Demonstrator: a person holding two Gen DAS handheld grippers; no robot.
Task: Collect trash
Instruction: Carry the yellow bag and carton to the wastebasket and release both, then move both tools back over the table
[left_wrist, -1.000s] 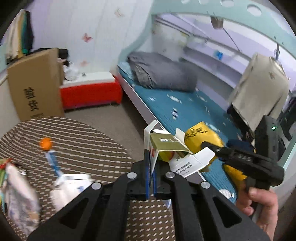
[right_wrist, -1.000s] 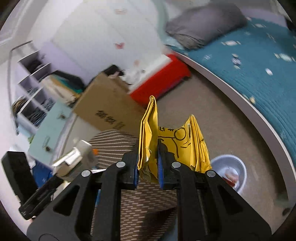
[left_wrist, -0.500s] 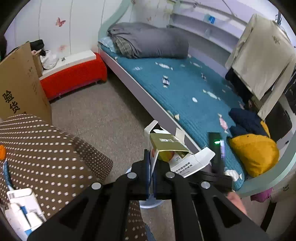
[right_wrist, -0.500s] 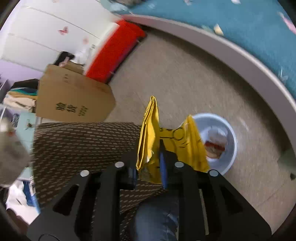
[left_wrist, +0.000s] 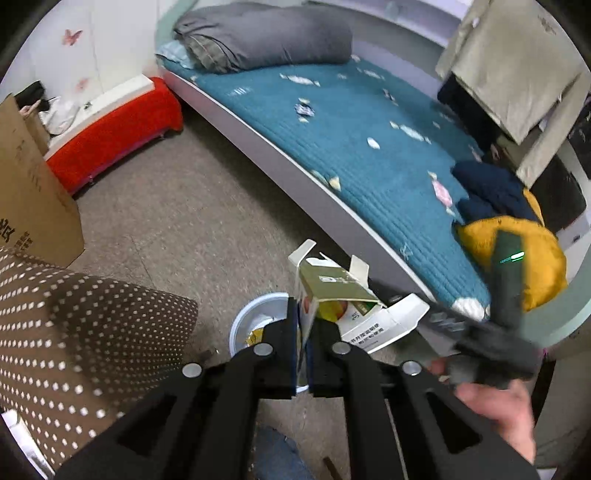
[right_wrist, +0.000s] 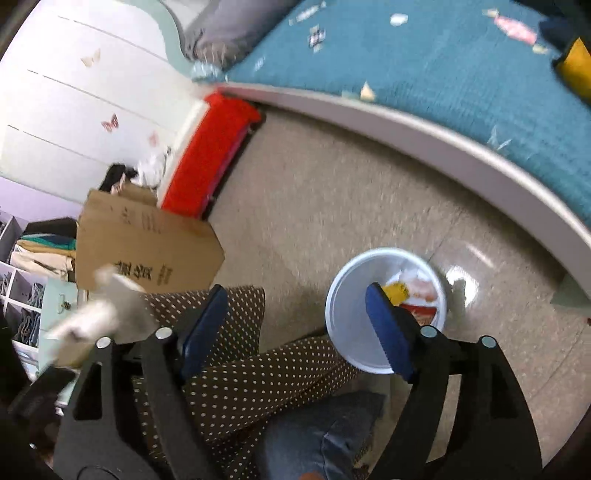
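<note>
My left gripper is shut on an opened white and olive cardboard carton, held above the floor beside a pale blue trash bin. The carton shows blurred at the left of the right wrist view. My right gripper is open and empty above the bin. A yellow wrapper lies inside the bin with other scraps. The right gripper's body and the hand holding it show in the left wrist view at the right.
A table with a brown dotted cloth is at the left. A bed with a teal cover runs along the right. A cardboard box and a red bench stand by the far wall.
My right gripper opened and the yellow wrapper dropped into the bin. My left gripper with the carton swung from over the table toward the bin.
</note>
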